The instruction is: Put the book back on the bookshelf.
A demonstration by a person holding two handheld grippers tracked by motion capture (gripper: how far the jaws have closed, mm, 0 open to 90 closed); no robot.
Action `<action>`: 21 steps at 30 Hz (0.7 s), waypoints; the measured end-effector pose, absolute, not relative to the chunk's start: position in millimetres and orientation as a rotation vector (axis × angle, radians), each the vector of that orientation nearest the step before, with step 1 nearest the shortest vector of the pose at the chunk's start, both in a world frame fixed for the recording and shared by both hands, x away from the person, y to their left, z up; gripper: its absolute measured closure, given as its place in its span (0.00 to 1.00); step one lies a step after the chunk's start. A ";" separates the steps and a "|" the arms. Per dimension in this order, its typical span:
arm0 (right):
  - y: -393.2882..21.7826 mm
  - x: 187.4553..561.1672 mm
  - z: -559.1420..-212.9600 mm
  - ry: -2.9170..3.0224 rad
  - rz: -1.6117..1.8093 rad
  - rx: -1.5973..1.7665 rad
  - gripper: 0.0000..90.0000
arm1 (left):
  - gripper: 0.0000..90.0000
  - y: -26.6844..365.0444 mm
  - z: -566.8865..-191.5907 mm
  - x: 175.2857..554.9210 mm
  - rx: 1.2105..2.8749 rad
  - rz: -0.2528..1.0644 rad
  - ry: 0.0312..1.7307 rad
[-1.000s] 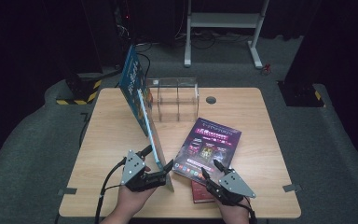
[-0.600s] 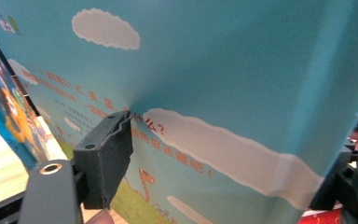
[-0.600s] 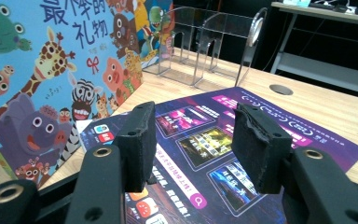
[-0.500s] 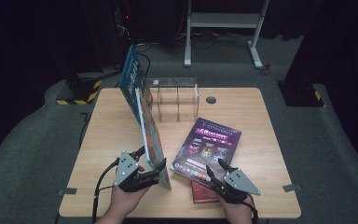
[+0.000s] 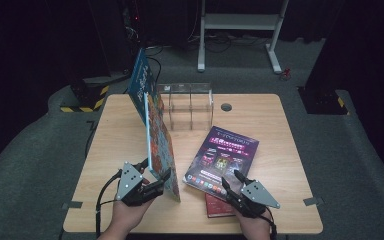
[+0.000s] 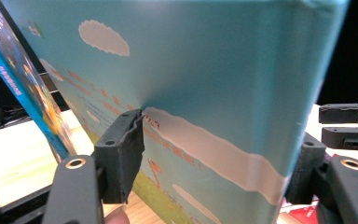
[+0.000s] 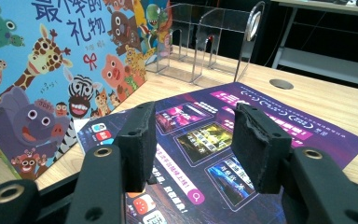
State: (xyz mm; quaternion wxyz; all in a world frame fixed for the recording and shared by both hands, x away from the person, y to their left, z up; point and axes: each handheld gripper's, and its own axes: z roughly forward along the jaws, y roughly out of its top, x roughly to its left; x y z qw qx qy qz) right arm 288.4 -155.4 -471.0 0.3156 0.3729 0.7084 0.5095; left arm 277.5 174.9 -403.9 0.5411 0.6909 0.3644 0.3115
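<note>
Since the earlier high view, the left gripper [image 5: 152,181] has drawn in around the near end of the picture book [image 5: 156,135], and its fingers [image 6: 120,156] have just been closing with the book between them. By the left gripper view one pad lies against the blue back cover while the other sits at the book's far edge; whether both press firmly I cannot tell. That book stands on its lower edge on the surface [image 5: 120,130], leaning slightly, reaching from the left gripper back toward the clear acrylic rack [image 5: 190,105] at the far side. Beside it stands a second, blue book [image 5: 139,85]

Over on the other side, the right gripper [image 5: 230,181] rests low over the near corner of the purple magazine [image 5: 225,155], which lies flat and partly covers a red booklet [image 5: 217,206]. Its fingers [image 7: 260,144] stand apart, with nothing between them but the magazine cover beneath

My reading is that the step in hand is securing the upright picture book for a move into the rack. Next, the left grip needs to finish closing, then lift the book clear and keep it upright while steering it toward a slot
</note>
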 end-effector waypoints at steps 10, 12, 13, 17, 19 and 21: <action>-155.7 288.7 -471.6 1.872 1.350 0.993 0.55 | 0.59 177.0 -401.6 272.2 1.629 0.793 0.836; -155.8 288.8 -471.5 1.871 1.350 0.994 0.55 | 0.61 176.5 -401.5 271.3 1.629 0.802 0.835; -155.8 288.8 -471.5 1.872 1.350 0.995 0.55 | 0.62 176.4 -401.6 270.9 1.625 0.808 0.836; -155.9 289.0 -471.7 1.873 1.349 0.994 0.55 | 0.67 178.1 -402.2 270.1 1.603 0.820 0.853; -155.7 288.9 -471.8 1.875 1.350 0.994 0.55 | 0.70 179.3 -402.3 269.9 1.585 0.824 0.869; -155.6 289.1 -471.9 1.877 1.349 0.992 0.55 | 0.74 180.5 -402.1 269.7 1.572 0.838 0.890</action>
